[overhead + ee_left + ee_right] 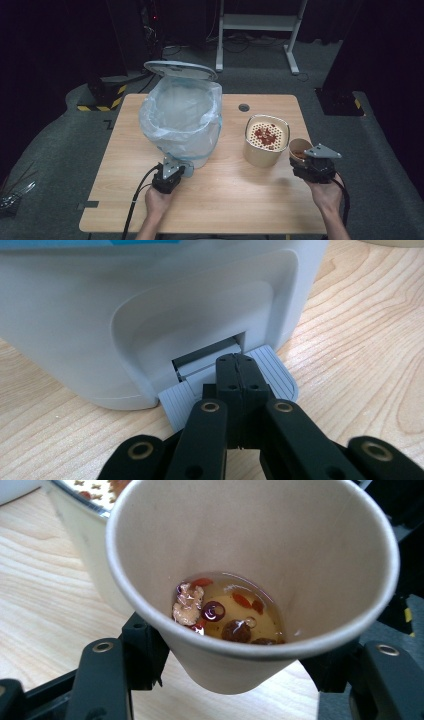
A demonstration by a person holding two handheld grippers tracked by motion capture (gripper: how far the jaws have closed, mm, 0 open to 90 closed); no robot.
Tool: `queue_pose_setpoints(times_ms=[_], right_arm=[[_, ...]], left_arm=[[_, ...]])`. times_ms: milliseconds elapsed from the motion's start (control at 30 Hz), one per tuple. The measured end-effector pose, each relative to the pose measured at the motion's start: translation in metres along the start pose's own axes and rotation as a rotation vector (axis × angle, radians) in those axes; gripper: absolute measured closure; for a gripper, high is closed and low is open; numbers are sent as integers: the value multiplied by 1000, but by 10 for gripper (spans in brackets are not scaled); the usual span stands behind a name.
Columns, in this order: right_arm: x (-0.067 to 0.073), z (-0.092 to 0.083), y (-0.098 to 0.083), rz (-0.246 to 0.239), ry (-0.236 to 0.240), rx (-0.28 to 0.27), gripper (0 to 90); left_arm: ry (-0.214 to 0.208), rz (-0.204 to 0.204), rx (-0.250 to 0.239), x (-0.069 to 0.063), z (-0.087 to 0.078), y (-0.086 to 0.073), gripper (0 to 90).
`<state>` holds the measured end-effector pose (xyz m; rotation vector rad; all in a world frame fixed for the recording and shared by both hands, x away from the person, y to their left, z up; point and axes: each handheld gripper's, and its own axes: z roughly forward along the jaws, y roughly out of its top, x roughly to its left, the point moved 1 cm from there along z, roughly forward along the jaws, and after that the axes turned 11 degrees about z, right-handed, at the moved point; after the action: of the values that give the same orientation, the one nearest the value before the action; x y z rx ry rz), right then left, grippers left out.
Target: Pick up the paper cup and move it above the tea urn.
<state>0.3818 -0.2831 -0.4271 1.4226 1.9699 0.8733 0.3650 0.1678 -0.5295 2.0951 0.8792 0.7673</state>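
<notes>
- The bin (182,120) stood at the table's (225,200) ten o'clock with its lid (180,70) raised, so the opening step looked done.
- The left gripper (172,172) had its jaws pressed together, tips down on the pedal (272,375) at the bin's six o'clock foot; that pressing appeared to be what held the lid up.
- The right gripper (312,162) was clamped on the cup (250,580), one jaw on each side of its lower wall, at the table's three o'clock edge and clear of the surface.
- The cup was held tilted and still carried its contents, so emptying it remained to be done.
- Cup contents: a shallow pool of amber liquid with red berries, a dark date-like piece and a pale wrinkled piece at the bottom.
- The strainer pot (266,141) stood just beside the cup, at its nine o'clock; red solids (265,135) lay on its perforated top.
- The bin was lined with a clear bag (155,125); nothing could be made out inside it.
- Judged stage: early to middle, with waste not yet in the bin.
</notes>
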Motion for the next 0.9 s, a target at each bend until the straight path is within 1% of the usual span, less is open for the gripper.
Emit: queue_pose_setpoints(times_ms=[267,300,367,400,433,467,500,567,900], right_arm=[[-5,2,15,-31,-35,16,366],[-5,2,15,-31,-35,16,366],[-6,2,18,-36,-39,20,367],[-6,2,20,-42,-42,22,367],[-6,2,20,-42,-42,22,367],[-6,2,22,-45,-44,23,367],[-6,2,23,-49,-46,23,367],[-6,2,26,-57,-51,26,367],[-4,5,40,-96,-78,41,367]], left_arm=[[-1,-2,1,0,0,0,900],[-10,-12,-1,-1,0,0,900],[-1,-3,1,0,0,0,900],[-9,-12,0,-1,0,0,900],[-10,-12,0,-1,0,0,900],[-1,-2,1,0,0,0,900],[0,-2,1,0,0,0,900],[-10,-12,0,-1,0,0,900],[-12,-14,-1,0,0,0,900]])
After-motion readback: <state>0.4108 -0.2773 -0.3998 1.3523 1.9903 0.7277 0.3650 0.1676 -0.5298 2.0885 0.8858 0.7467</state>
